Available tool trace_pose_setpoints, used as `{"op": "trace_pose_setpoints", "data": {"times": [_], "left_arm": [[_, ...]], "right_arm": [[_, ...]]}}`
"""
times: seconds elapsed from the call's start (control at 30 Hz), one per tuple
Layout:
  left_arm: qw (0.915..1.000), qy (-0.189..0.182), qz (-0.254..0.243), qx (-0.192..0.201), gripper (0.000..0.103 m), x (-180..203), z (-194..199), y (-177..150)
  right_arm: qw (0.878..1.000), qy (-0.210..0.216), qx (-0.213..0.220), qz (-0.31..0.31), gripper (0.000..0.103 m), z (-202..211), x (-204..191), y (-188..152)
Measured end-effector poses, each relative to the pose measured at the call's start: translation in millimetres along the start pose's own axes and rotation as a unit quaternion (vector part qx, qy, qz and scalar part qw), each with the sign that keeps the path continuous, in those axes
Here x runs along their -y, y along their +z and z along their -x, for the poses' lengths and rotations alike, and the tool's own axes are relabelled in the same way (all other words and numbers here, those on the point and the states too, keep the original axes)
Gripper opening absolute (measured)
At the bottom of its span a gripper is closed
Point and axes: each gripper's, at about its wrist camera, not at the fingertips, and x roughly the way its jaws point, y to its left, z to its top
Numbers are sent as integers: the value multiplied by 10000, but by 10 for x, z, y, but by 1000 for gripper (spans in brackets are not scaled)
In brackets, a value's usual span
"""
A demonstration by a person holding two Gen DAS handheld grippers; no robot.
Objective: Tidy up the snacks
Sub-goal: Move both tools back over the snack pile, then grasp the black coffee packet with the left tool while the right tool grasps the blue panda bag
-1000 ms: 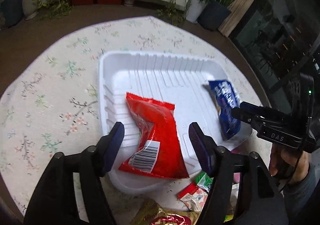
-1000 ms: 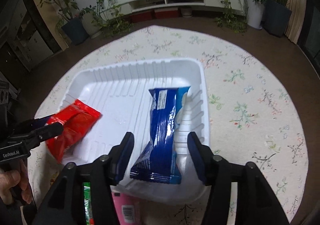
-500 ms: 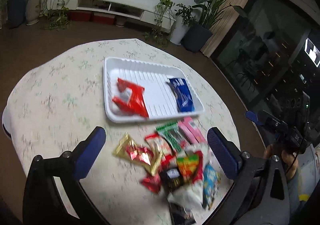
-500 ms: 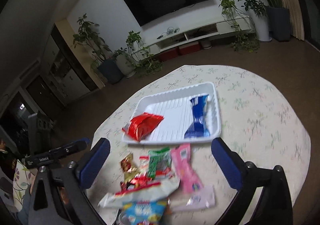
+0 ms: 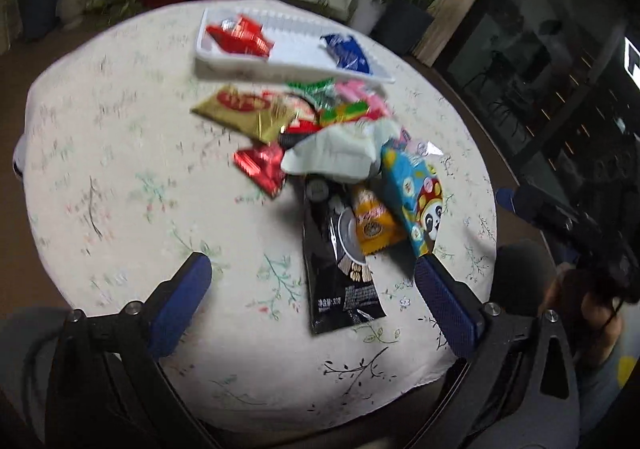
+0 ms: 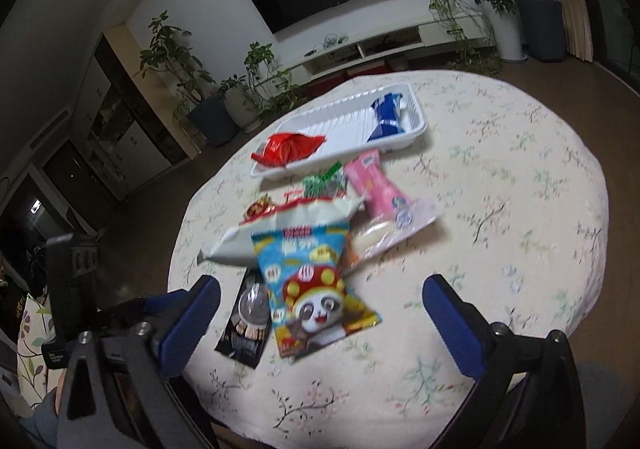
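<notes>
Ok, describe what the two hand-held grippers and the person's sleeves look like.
Left hand-held gripper: black angular frame with silver bolts, two blue textured pads. Right hand-held gripper: same black frame and blue pads. The person wears a grey sleeve; a thin black cable hangs near that hand.

A round table with a floral tablecloth holds a white tray at its far side and a heap of snack packets nearer the middle.

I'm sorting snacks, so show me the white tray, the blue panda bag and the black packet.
white tray (image 6: 416, 125), right wrist view, bare right rim.
blue panda bag (image 6: 308, 281), right wrist view, middle of front.
black packet (image 5: 340, 281), left wrist view, lower middle.
</notes>
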Motion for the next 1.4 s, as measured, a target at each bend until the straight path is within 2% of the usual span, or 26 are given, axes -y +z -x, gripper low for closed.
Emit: {"op": "trace_pose_setpoints", "data": {"times": [0.17, 0.3, 0.43, 0.5, 0.57, 0.73, 0.97, 1.1, 1.2, 1.27, 1.4], "left_arm": [[9998, 142, -130, -74, 103, 66, -50, 43], [9993, 260, -231, -161, 101, 138, -63, 175], [9986, 320, -362, -208, 101, 228, -123, 268], [9981, 360, -404, -284, 94, 244, -206, 308], [9980, 341, -394, -353, 82, 233, -270, 322], [9976, 371, -377, -453, 68, 175, -325, 296], [9951, 526, -538, -642, 67, 194, -449, 272], [9944, 571, -639, -621, 67, 206, -510, 301], [9950, 520, -575, -628, 58, 145, -496, 320], [9954, 501, -520, -635, 49, 88, -468, 322], [9954, 549, -481, -628, 45, 3, -430, 325]], "right_arm": [[9999, -101, -73, 38, 102, -35, -66, -106], [9996, -226, -105, 142, 96, -69, -113, -146], [9992, -307, -113, 210, 94, -68, -130, -150], [9991, -344, -81, 245, 94, -55, -141, -148], [9991, -344, -55, 246, 94, -37, -140, -142], [9990, -375, -44, 231, 94, -34, -125, -133], [9990, -374, -59, 257, 94, -53, -144, -145], [9989, -392, -56, 261, 94, -50, -151, -150], [9987, -424, -37, 262, 94, -37, -141, -150], [9987, -436, -27, 263, 94, -33, -134, -148], [9986, -447, -34, 272, 94, -32, -128, -150]]}}
